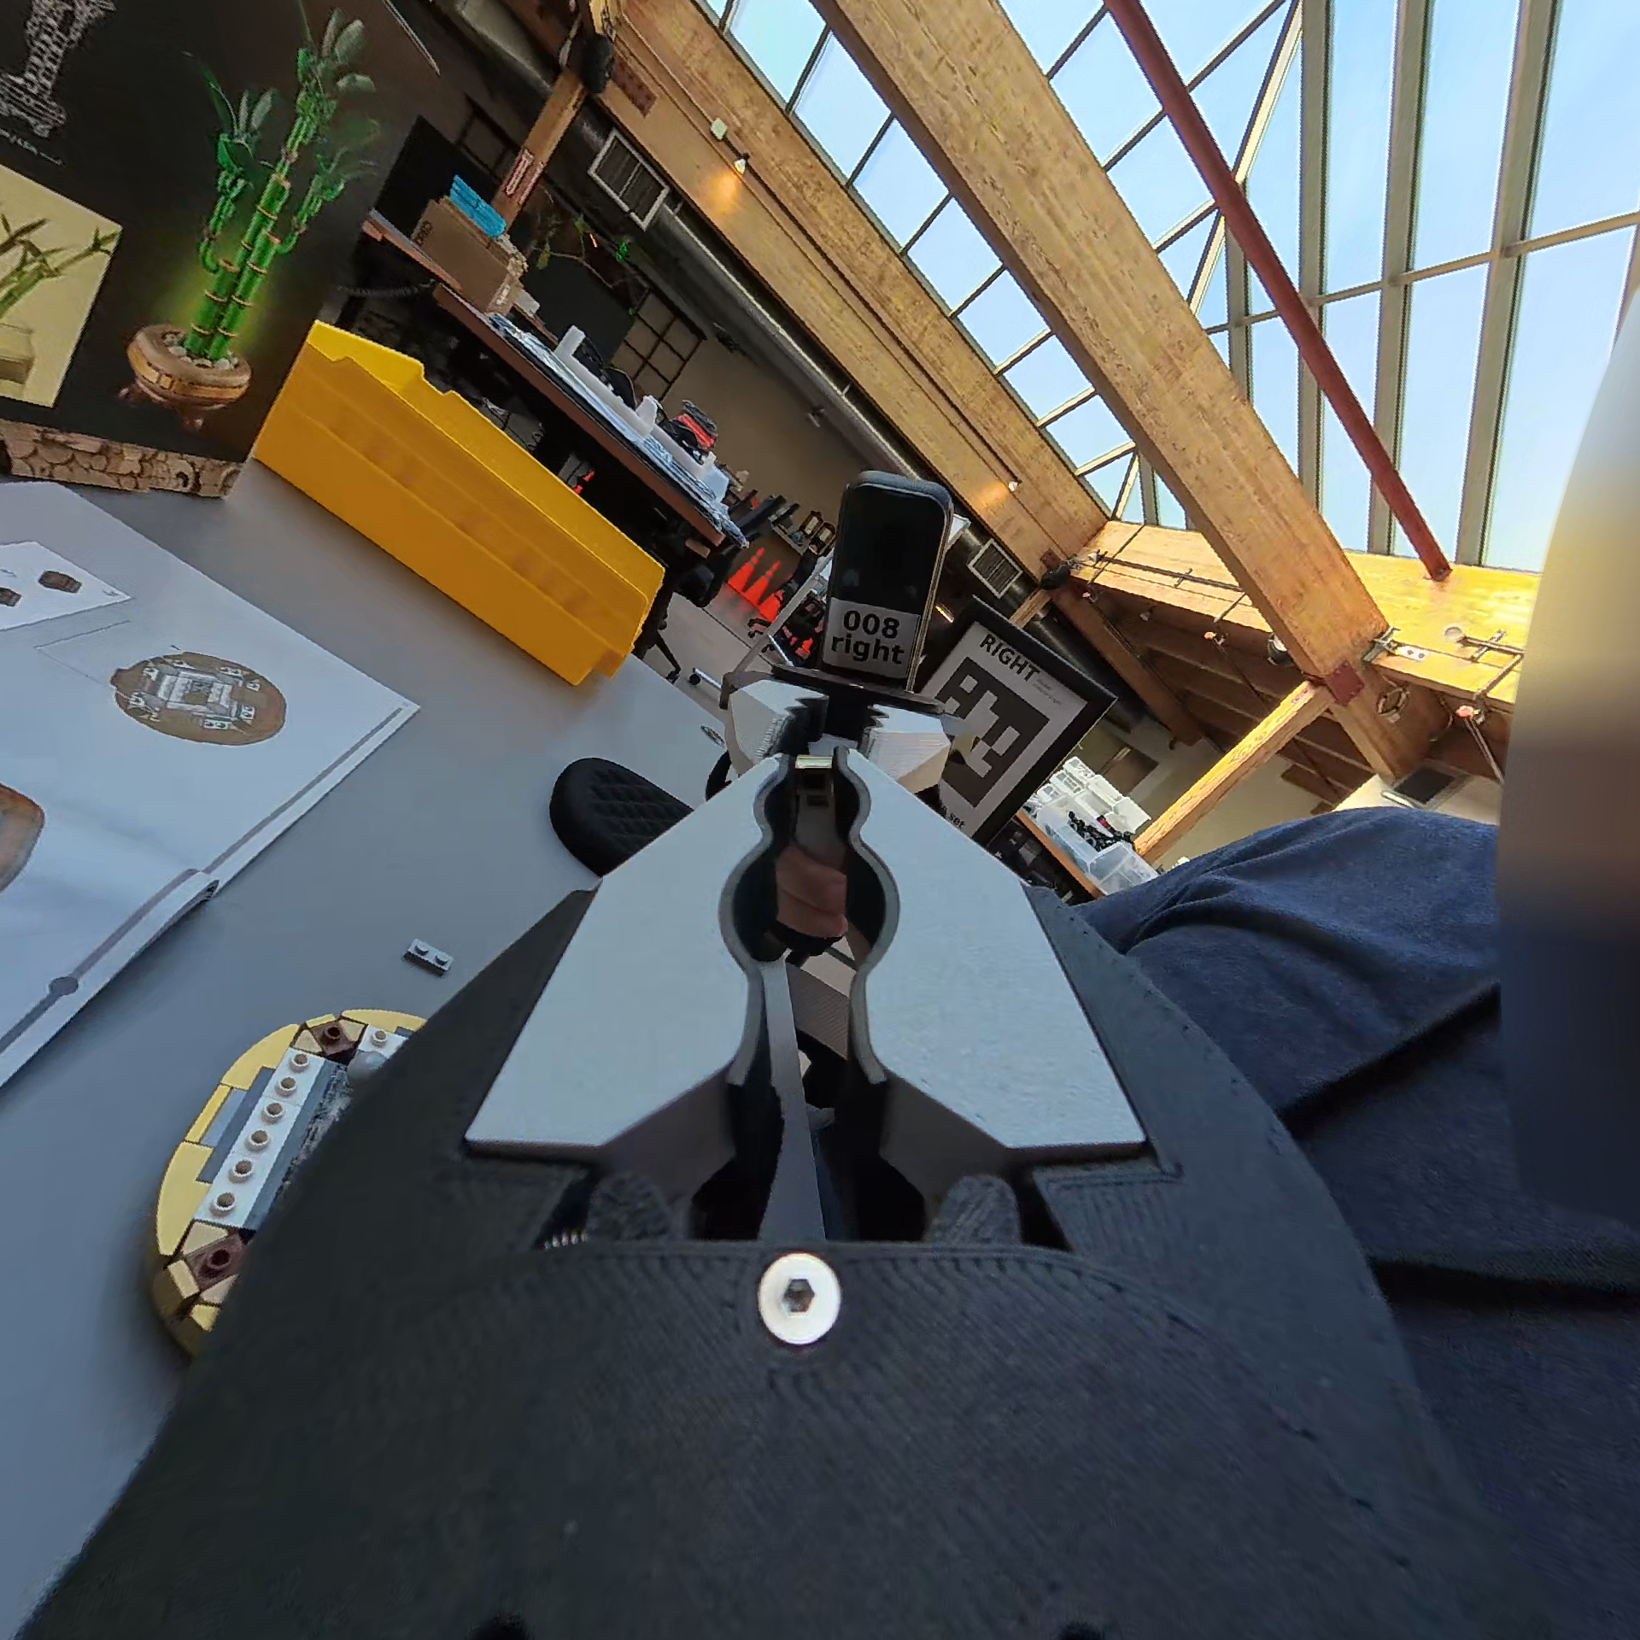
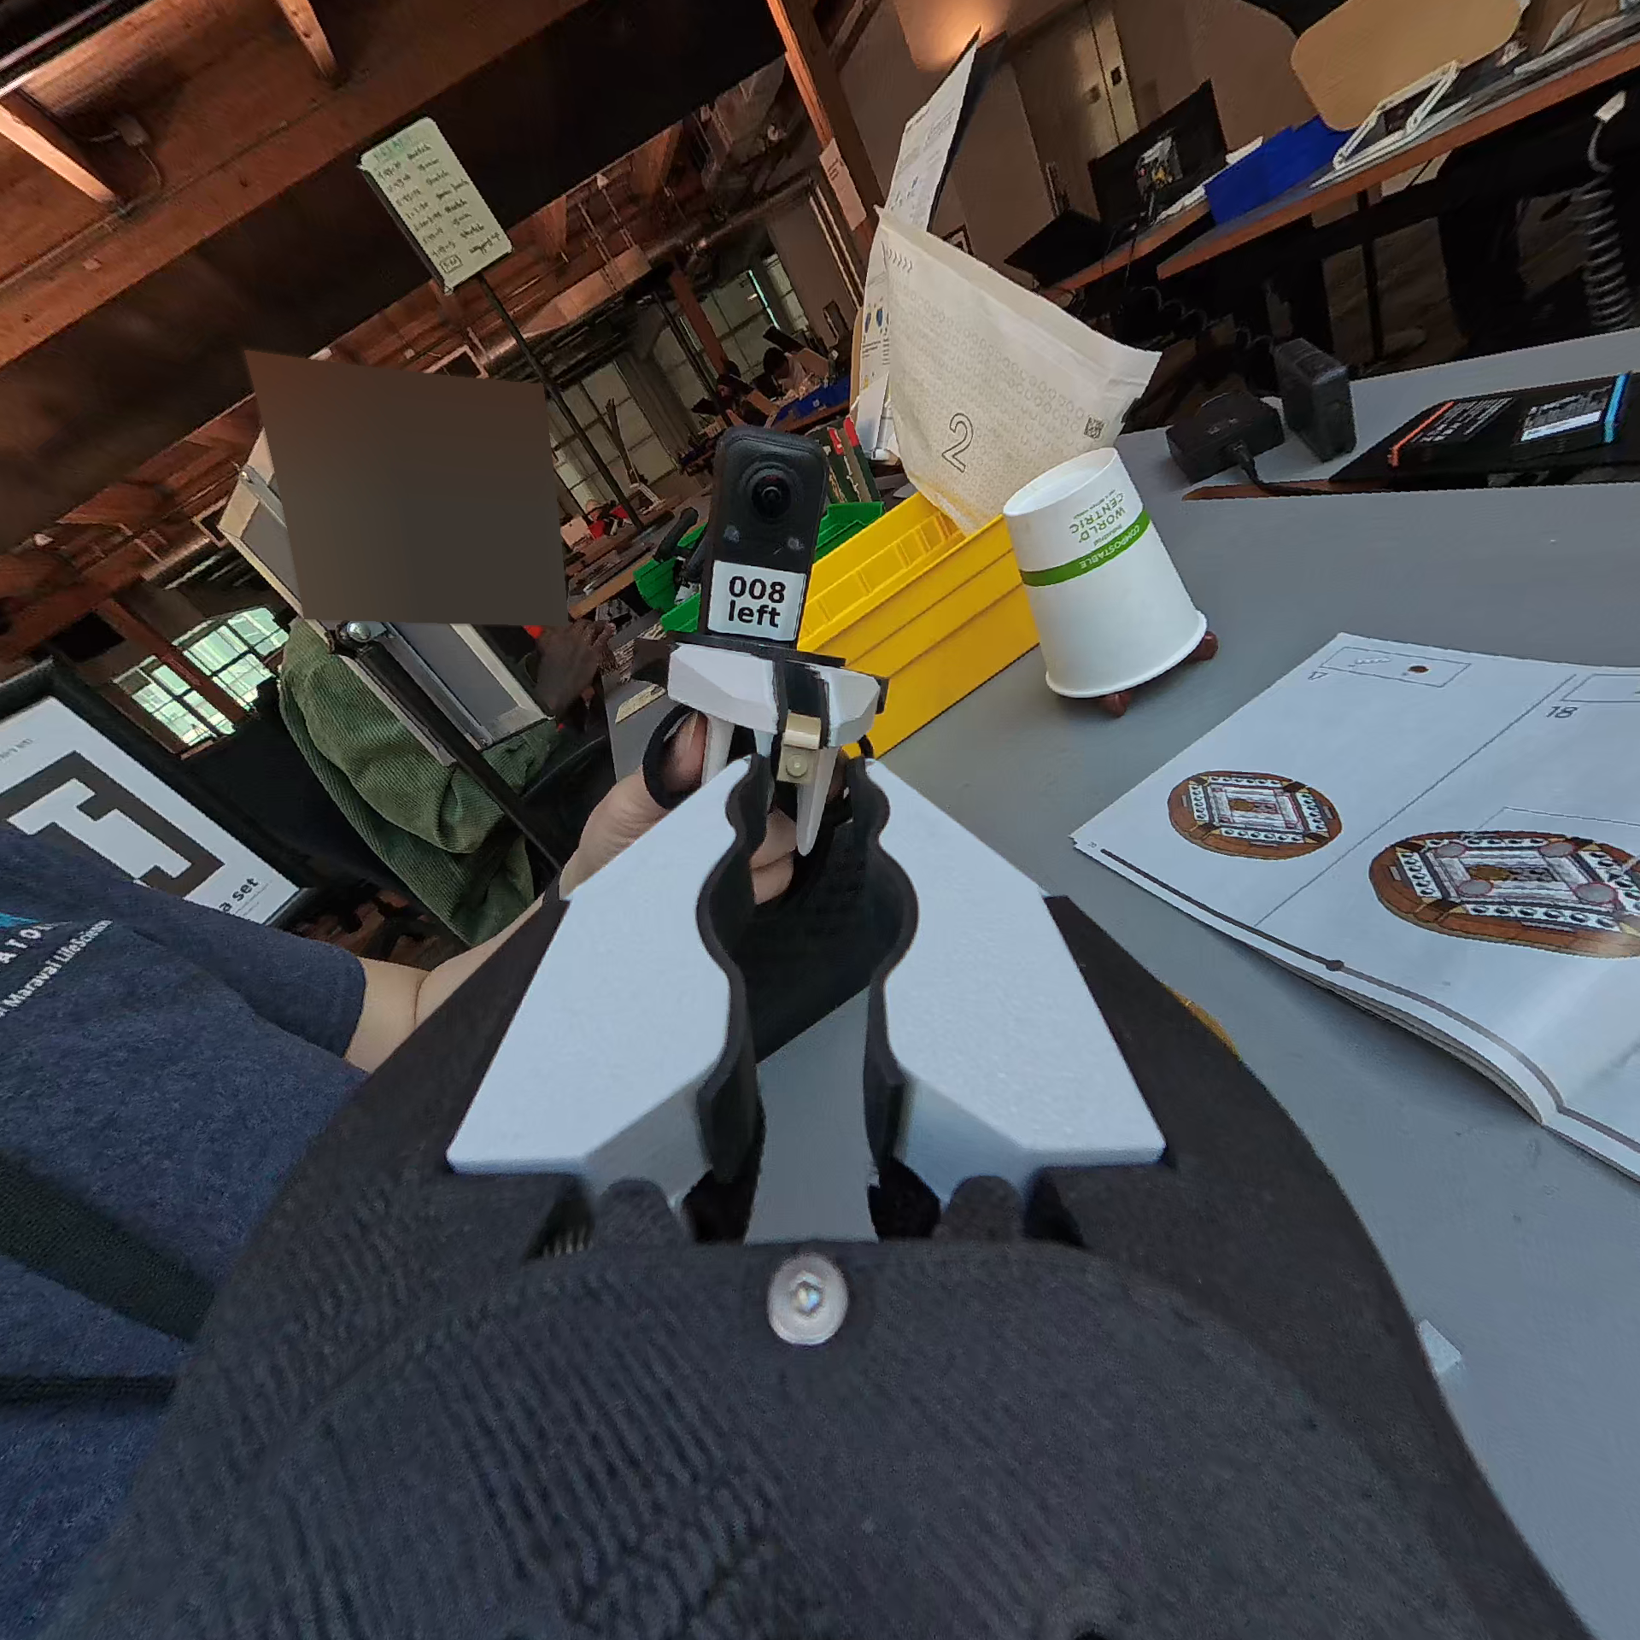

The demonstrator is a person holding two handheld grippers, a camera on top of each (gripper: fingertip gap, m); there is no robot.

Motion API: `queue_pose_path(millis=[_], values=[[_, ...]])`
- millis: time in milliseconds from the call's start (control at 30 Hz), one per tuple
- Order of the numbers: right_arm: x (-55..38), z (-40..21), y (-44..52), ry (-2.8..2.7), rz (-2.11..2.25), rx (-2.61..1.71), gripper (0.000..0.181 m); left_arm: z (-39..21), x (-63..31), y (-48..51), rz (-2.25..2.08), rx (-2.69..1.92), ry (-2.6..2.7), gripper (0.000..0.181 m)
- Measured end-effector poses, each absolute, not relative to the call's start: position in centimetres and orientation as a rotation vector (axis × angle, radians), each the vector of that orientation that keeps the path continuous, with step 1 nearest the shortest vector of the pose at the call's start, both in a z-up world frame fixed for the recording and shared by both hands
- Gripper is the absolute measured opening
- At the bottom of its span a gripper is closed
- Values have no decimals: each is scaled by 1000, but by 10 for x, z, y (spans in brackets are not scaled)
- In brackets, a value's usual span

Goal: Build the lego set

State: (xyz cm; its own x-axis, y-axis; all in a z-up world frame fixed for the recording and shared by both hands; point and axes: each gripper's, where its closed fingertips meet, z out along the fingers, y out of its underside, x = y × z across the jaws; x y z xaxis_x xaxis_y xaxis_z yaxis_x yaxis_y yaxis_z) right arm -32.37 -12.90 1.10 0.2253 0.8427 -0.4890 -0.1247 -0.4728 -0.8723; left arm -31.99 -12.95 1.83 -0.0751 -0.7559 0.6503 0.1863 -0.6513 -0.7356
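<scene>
Both grippers are raised above the grey table (image 1: 444, 843) and point at each other, tip to tip. My left gripper (image 1: 812, 774) is shut on a small tan Lego piece (image 1: 813, 761). In the right wrist view the tan piece (image 2: 799, 750) sits at the left gripper's white fingers (image 2: 818, 812). My right gripper (image 2: 803, 785) has its jaws slightly apart on either side of the piece. The round tan and brown Lego base (image 1: 257, 1162), with white studs, lies on the table low on the left, partly hidden behind my left gripper.
A loose grey plate (image 1: 429, 958) lies beside the open instruction booklet (image 1: 177, 710) (image 2: 1420, 887). A yellow bin (image 1: 461, 497) (image 2: 923, 603) and the set's box (image 1: 133, 222) stand behind. An upturned paper cup (image 2: 1109, 577) and a numbered paper bag (image 2: 985, 390) stand near the bin. My left and right fingertips are right by each other.
</scene>
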Motion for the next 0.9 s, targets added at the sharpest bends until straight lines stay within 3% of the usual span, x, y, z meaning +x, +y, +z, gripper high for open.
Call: queue_pose_path(millis=[33, 167, 333, 400, 600, 900], values=[[-325, 9, -129, -692, 1389, -1627, 17, 17, -319, -130, -1795, -1536, 632, 5], [-325, 4, -130, -696, 1419, -1633, 7, 12, -314, -128, -1739, -1564, 643, 6], [-320, 2, -131, -719, 1441, -1637, 7, 8, -310, -131, -1740, -1586, 677, 7], [-312, 0, -127, -728, 1400, -1647, 6, -2, -311, -126, -1649, -1654, 697, 18], [-215, -79, -65, -913, 644, -1976, 7, -10, -338, -107, -1178, -1717, 731, 30], [-207, -139, -74, -1199, 431, -2078, 7, -15, -362, -108, -821, -1755, 801, 36]])
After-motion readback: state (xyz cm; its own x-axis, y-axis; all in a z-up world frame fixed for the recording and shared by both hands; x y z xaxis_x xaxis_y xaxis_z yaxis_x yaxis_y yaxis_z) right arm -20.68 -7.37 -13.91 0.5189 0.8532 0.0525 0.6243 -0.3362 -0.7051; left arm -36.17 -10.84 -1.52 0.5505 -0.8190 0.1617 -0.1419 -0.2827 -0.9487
